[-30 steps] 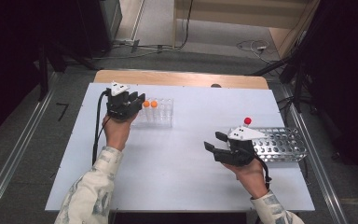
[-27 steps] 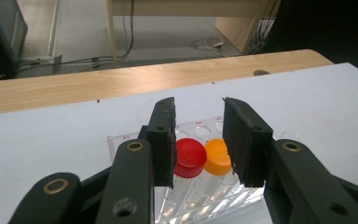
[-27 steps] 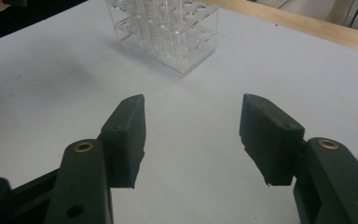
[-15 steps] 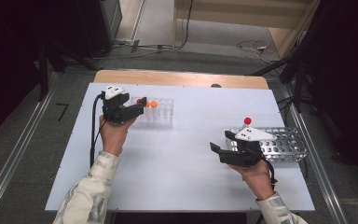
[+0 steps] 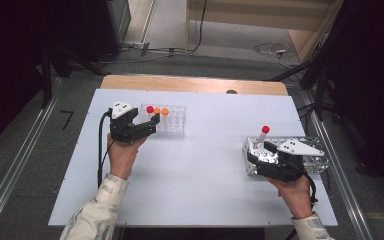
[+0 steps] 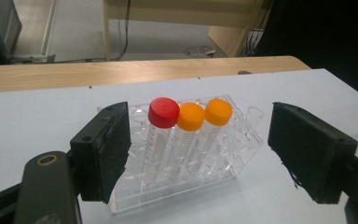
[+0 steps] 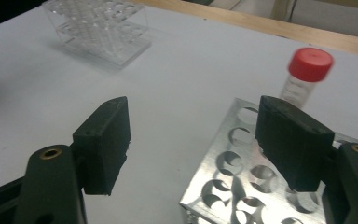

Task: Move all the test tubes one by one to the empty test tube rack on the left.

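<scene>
Since the earlier frame the red-capped tube (image 6: 162, 122) stands in the clear rack (image 6: 223, 158) and the left claw (image 5: 147, 121), jaws just opening, is released before it, while the right claw (image 7: 193, 140), also released and holding nothing, next needs closing on the red-capped tube in the metal rack (image 7: 307, 74) just beyond its jaws.

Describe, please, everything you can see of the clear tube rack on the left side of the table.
The clear tube rack looks like transparent plastic, with rows of round holes in stacked plates. It rests on the white table. Three capped tubes stand upright in a row in it: one red-capped tube and two orange-capped tubes. The other holes look empty. The left hand-held gripper is open, its jaws flanking the rack.
</scene>
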Demonstrator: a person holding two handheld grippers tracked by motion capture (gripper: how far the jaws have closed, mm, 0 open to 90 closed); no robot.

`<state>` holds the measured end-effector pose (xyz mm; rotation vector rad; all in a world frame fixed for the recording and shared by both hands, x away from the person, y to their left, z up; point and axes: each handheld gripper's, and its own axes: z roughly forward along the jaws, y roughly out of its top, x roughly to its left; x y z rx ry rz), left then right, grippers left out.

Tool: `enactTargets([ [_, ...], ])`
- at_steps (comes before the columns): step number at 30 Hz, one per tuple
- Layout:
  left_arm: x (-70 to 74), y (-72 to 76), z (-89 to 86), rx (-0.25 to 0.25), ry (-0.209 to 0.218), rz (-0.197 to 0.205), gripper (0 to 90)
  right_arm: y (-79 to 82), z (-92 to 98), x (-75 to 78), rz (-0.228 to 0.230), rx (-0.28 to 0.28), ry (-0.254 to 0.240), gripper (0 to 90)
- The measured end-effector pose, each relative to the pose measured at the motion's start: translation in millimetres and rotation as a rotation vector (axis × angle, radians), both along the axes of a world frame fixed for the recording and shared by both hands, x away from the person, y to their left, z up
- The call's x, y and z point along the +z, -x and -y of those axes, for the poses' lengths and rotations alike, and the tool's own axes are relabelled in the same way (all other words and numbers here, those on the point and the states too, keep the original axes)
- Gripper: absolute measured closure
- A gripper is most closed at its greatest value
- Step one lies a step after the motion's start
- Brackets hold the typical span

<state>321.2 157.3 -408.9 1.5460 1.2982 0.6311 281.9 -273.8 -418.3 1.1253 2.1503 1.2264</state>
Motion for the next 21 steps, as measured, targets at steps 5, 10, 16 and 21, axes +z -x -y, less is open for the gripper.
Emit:
enactTargets([
  [5, 1.2, 3.1, 3.2, -0.012, 0.000, 0.007, 21.0, -13.8, 11.2, -8.5, -0.014, -0.075, 0.016, 25.0],
  [10, 1.9, 4.4, 5.1, -0.017, -0.004, 0.009, 21.0, -30.8, 13.3, -15.4, -0.022, -0.132, 0.035, 27.4],
  [16, 0.8, 4.0, 4.4, -0.017, -0.003, 0.005, 21.1, -47.1, 10.5, -23.5, -0.030, -0.181, 0.042, 38.6],
  [21, 0.2, 3.6, 3.9, -0.017, -0.002, 0.002, 21.1, -54.1, 8.7, -27.3, -0.026, -0.221, 0.057, 49.3],
])
